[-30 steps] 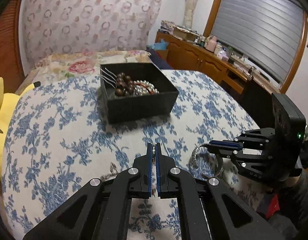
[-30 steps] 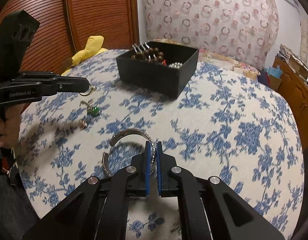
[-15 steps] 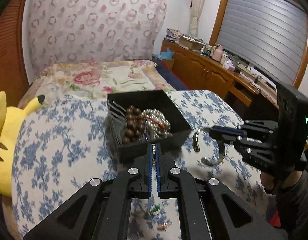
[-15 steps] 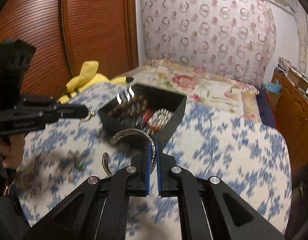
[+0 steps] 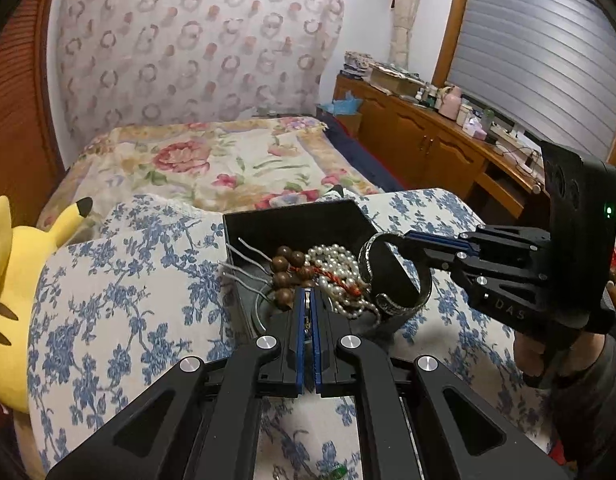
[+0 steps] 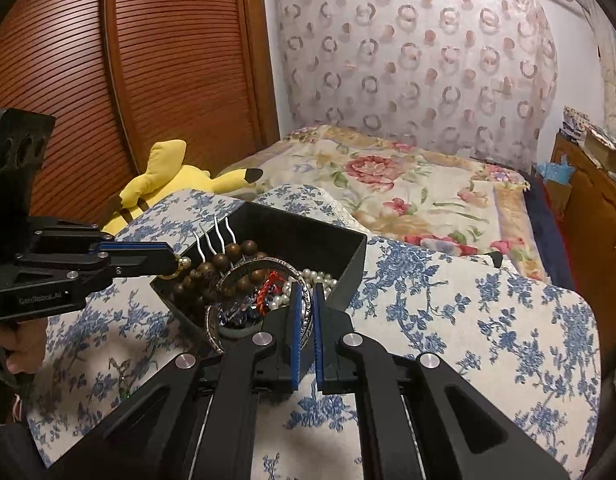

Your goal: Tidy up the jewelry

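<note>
My right gripper is clamped on a silver bangle, and the bangle hangs right over the black box. The box sits on a blue flowery cloth and holds brown beads, pearls and some thin metal pins.

My left gripper is squeezed tight on a small gold ring thing. From the right camera I can see it poking out at the tip, over the near-left edge of the box. I can't tell just what it is, it's too tiny.

I think the job now is to drop both pieces into the box. To do it well, I should bring the bangle lower, so it sits close on top of the pearls before I let go. If I let go from up high, it may bounce out or hit the rim. The left piece should go a bit further in, past the edge, then I open up slowly.

More little bits lie on the cloth for later.
</note>
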The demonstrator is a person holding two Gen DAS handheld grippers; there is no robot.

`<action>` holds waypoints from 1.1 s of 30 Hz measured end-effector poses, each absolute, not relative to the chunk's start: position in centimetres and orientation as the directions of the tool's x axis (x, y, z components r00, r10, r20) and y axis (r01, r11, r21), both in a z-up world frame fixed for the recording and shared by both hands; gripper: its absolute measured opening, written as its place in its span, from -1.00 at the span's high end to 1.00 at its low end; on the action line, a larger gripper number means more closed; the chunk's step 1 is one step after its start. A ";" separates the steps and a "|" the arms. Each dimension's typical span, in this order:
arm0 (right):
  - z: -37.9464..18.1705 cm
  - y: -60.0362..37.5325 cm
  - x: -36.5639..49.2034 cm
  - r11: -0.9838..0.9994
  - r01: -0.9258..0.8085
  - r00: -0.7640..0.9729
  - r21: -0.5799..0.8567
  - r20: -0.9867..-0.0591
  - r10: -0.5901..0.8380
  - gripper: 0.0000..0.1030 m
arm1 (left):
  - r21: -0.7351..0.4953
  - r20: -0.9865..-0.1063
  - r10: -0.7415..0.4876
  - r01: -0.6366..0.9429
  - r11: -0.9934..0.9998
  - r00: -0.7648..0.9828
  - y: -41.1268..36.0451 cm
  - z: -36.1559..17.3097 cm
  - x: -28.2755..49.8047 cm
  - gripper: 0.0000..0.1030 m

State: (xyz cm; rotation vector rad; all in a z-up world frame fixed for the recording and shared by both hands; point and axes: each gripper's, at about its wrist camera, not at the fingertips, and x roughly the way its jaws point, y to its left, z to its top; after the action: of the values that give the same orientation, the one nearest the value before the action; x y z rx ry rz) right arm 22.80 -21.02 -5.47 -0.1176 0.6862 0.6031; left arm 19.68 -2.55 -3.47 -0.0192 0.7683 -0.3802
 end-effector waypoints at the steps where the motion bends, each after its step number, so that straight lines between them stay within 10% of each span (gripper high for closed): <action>1: -5.6 -21.0 23.0 0.823 -0.559 0.609 0.098 -0.626 0.488 0.87 | -0.154 -0.675 -0.342 0.328 0.932 0.654 -2.5 -3.5 19.9 0.96; 33: -5.8 -22.4 23.2 0.815 -0.564 0.615 0.134 -0.591 0.522 0.80 | -0.110 -0.686 -0.323 0.345 0.932 0.653 -5.5 -3.4 25.5 0.94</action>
State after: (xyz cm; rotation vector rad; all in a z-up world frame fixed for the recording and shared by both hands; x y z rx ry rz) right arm 23.24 -22.37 -5.75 -0.0678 0.6588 0.6261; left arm 25.45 -5.51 -3.40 0.0310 0.7719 -0.3788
